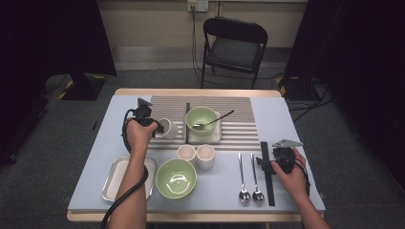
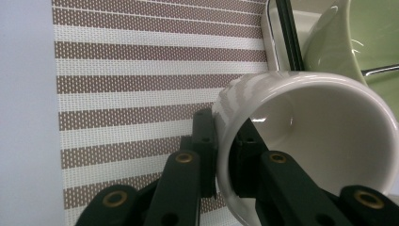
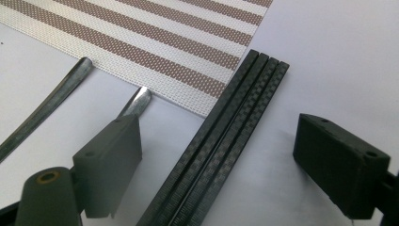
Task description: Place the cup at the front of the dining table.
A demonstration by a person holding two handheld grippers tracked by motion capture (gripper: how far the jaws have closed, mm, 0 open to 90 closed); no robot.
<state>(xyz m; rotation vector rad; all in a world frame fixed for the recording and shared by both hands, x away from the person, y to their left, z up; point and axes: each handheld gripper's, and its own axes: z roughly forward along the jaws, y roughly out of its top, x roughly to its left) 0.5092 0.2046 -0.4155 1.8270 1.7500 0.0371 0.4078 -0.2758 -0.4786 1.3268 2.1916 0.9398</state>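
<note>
My left gripper (image 1: 157, 126) is shut on a white cup (image 1: 167, 128) at the left part of the striped placemat (image 1: 239, 126). In the left gripper view the gripper (image 2: 226, 141) pinches the tilted cup's (image 2: 320, 141) wall, one jaw outside and one inside the rim. My right gripper (image 1: 265, 162) stands open at the table's right, low over a bundle of black chopsticks (image 1: 267, 179). In the right gripper view the chopsticks (image 3: 235, 108) lie between the spread fingers of that gripper (image 3: 221, 136), untouched.
A green bowl (image 1: 200, 117) with a spoon sits on a white tray on the placemat. Two small cups (image 1: 196, 154), a second green bowl (image 1: 176, 177) and a metal tray (image 1: 117, 176) lie near the front. Two spoons (image 1: 249, 179) lie left of the chopsticks. A chair (image 1: 234, 45) stands beyond the table.
</note>
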